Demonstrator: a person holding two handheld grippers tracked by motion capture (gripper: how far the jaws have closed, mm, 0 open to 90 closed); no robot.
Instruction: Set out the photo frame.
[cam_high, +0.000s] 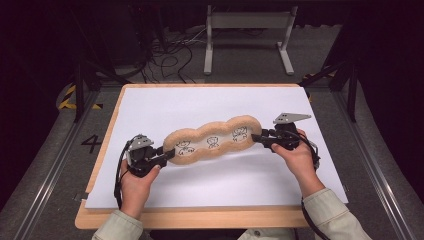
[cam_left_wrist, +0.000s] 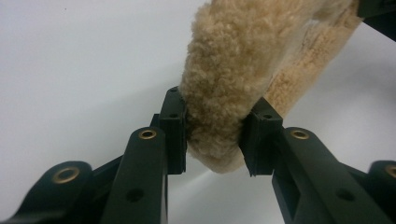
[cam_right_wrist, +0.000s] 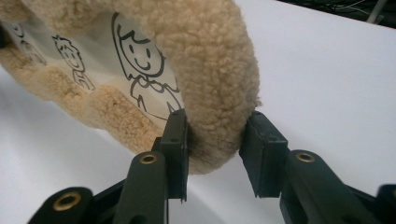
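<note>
At the left of the white sheet (cam_high: 150, 107), my left gripper (cam_high: 165, 158) sits in the left hand (cam_high: 132, 182), jaws pointing toward the middle of the table. They are clamped on the left end of the fleece cushion (cam_high: 212, 140). The left gripper view confirms it: both black pads press into the tan pile of the rounded end (cam_left_wrist: 219, 93), which bulges out above and below them. The fleece edge hangs just past the pads toward the camera.

Moving right, the cushion spans the gap between the two grippers. It is long and lobed, with a tan fleece border around a pale centre panel carrying three line-drawn figures. It slopes upward in the high view from lower left to upper right. A soft shadow lies on the sheet under its middle; whether it touches the sheet there I cannot tell.

Further right, my right gripper (cam_high: 261, 138) is held in the right hand (cam_high: 295, 155), grey three-cornered plate on top. Its jaws are closed on the cushion's right end. The right gripper view shows the pads pinching the thick fleece rim (cam_right_wrist: 215, 93), with one drawn figure (cam_right_wrist: 144, 70) just beside the near pad.

The sheet covers a wooden board (cam_high: 200, 219); grey floor (cam_high: 50, 150) lies around it.
</note>
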